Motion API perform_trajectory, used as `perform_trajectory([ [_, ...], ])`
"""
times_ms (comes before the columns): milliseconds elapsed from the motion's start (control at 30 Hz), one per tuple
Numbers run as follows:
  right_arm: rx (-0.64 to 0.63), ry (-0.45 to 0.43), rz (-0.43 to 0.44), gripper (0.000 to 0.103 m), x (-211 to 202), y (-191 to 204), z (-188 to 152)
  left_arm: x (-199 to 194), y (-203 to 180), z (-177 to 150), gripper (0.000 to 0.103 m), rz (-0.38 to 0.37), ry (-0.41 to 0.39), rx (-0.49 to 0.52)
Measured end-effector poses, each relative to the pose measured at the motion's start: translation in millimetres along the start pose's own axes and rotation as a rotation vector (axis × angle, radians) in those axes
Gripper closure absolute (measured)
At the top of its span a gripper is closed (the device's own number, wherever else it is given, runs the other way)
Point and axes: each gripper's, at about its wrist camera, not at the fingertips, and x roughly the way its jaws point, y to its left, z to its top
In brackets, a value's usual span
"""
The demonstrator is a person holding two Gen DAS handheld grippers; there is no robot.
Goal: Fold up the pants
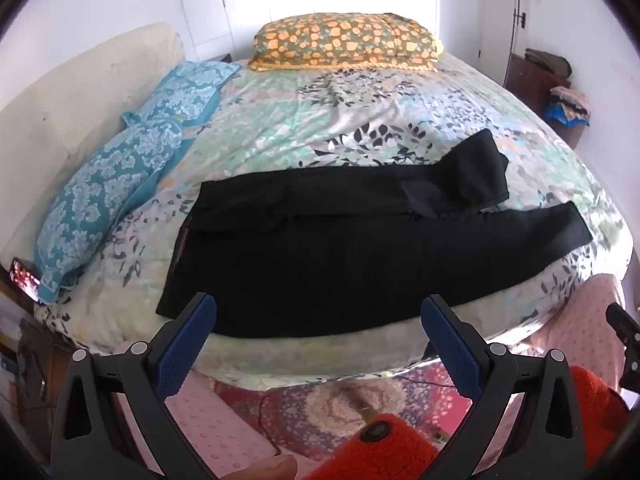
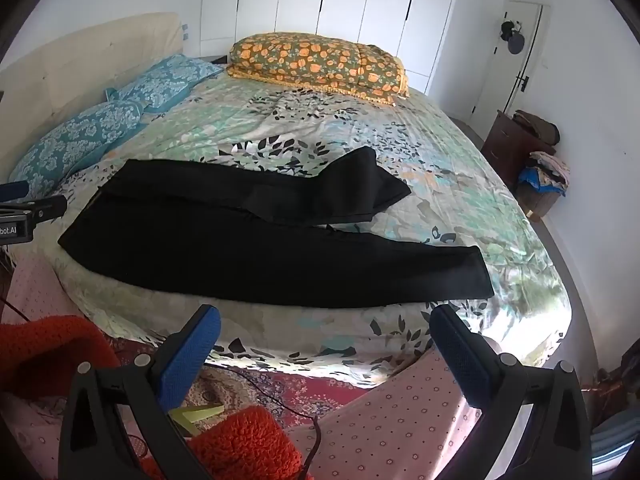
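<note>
Black pants [image 1: 340, 240] lie spread across the near part of a bed with a floral sheet [image 1: 320, 120], waistband at the left, legs running right. The far leg bends upward at its end; the near leg [image 2: 360, 276] lies straight along the bed's front edge. My left gripper [image 1: 318, 320] hovers open just before the pants' near edge, nothing between its blue pads. My right gripper [image 2: 325, 326] also stands open, above the sheet's front edge, short of the near leg. In the right wrist view, the left gripper [image 2: 24, 208] shows at the left border.
Two turquoise pillows [image 1: 120, 168] lie at the bed's left side; an orange-flowered pillow [image 1: 344, 40] rests at the far end. A red fuzzy sleeve [image 2: 244, 444] and a patterned rug [image 1: 340, 396] are below. A dark dresser with clothes [image 2: 532, 152] stands at the right wall.
</note>
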Motion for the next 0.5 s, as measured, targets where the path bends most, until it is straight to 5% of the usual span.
perform_trajectory([
  [500,-0.003,0.029,-0.005,0.0,7.2,4.0,7.0,9.7,0.3,1.3,0.0,0.016,0.029,0.013],
])
